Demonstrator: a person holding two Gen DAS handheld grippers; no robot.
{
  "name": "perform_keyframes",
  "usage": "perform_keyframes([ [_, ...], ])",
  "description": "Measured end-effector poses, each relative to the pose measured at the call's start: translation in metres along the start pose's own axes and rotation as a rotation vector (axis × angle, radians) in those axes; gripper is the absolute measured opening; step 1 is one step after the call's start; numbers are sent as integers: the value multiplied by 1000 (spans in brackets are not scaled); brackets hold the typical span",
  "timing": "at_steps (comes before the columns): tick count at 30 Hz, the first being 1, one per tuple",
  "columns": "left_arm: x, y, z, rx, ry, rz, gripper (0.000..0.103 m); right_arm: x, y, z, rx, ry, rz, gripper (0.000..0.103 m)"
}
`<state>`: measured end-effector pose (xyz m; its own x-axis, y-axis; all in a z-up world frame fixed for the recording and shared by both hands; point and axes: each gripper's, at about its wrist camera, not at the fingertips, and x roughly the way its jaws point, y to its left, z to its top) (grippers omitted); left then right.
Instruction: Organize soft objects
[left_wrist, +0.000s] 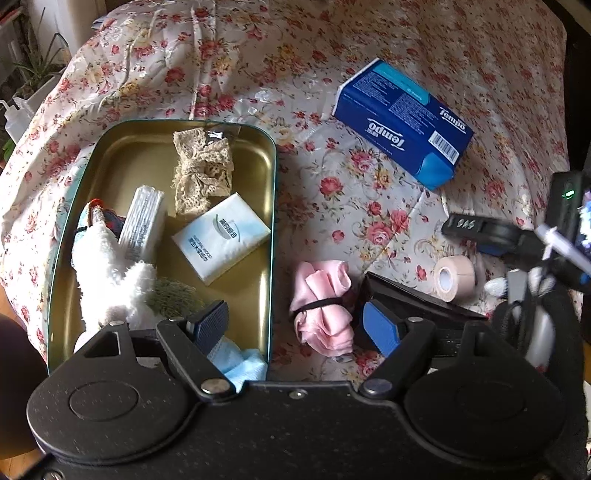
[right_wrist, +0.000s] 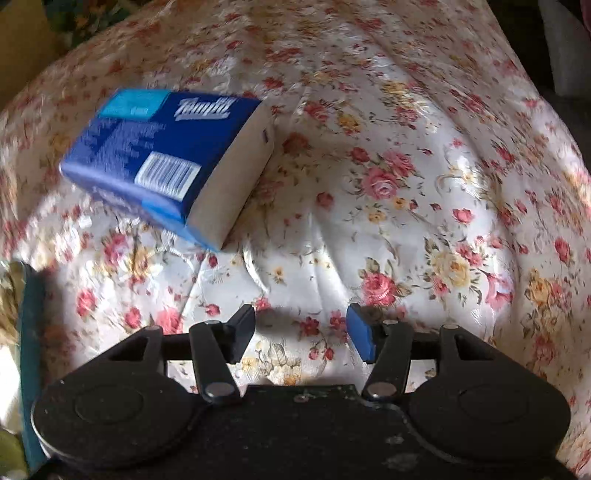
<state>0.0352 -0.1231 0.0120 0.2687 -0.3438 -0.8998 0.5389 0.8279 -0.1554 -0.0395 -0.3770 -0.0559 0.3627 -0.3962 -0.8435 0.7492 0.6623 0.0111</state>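
Soft Items: Tin Partly Loaded

Left gripper (left_wrist: 291, 325) fingers released, straddling the gold rectangular metal tin's (left_wrist: 147, 147) right wall beside the pink satin fabric bundle (left_wrist: 323, 299). Right gripper (right_wrist: 301, 328) fingers released, empty, over the floral bedspread (right_wrist: 406, 221). Blue Tempo tissue pack (right_wrist: 162, 162) lies on it beyond the tin

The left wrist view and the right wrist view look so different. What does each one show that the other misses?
Only the left wrist view shows the tin's contents: a lace piece, tissue packs, a white plush toy. It also shows a pink cloth bundle and a tape roll lying on the cloth outside.

Only the right wrist view shows the right hand-held gripper's open, empty jaws, and the blue Tempo pack's white end.

Both show the Tempo pack and the floral cloth.
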Motion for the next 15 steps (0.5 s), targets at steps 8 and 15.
perform_keyframes([
  [8,6,1,0,1,22,6,76,-39,2,-10,-81,62,96,63],
  [15,7,-2,1,6,22,0,76,-53,29,-34,-308,34,6,66],
])
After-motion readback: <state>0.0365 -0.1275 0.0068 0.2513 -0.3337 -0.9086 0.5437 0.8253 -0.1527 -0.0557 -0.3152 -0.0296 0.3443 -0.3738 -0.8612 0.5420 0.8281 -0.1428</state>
